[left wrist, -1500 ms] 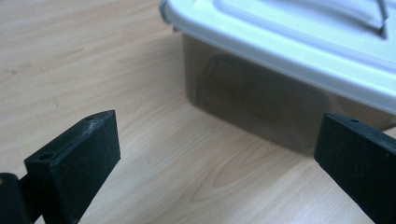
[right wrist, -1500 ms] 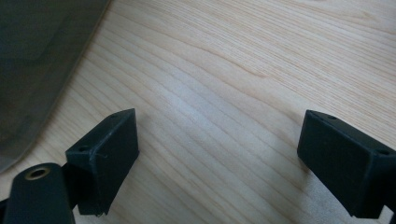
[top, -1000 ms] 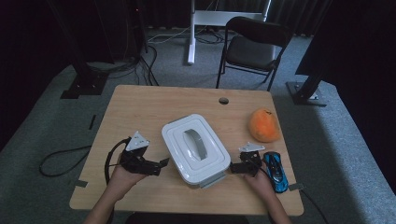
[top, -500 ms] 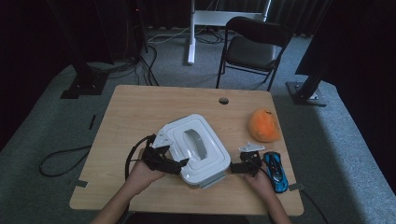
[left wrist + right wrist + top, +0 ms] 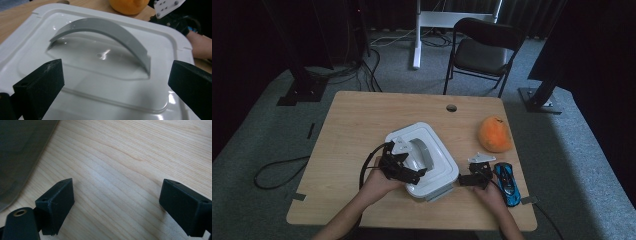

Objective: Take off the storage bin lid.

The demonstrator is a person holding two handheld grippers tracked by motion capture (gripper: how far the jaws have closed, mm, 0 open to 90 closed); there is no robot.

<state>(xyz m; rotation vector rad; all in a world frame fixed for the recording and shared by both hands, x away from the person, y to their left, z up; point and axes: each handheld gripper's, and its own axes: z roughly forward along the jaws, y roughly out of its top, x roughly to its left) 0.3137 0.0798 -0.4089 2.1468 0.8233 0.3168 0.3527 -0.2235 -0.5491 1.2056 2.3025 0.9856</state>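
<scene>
A white square box (image 5: 434, 170) with a grey arched handle (image 5: 424, 152) on its lid lies mid-table. My left gripper (image 5: 414, 172) hovers over the lid's near-left part, open, its jaws spread wide on either side of the handle (image 5: 110, 33) without touching it. My right gripper (image 5: 464, 180) rests low on the bare wood just right of the box, open with nothing between its jaws; the box's shaded side (image 5: 17, 152) lies to its left. The right gripper (image 5: 172, 12) shows past the lid's far corner in the left gripper view.
An orange fruit (image 5: 494, 133) sits on the table right of the box, and a blue toy car (image 5: 507, 182) lies beside my right hand. A round cable hole (image 5: 451, 107) is near the table's far edge. A black chair (image 5: 482, 52) stands beyond the table.
My left gripper has moved right from the table's left side onto the box lid, now straddling the handle. The right gripper has stayed put.
</scene>
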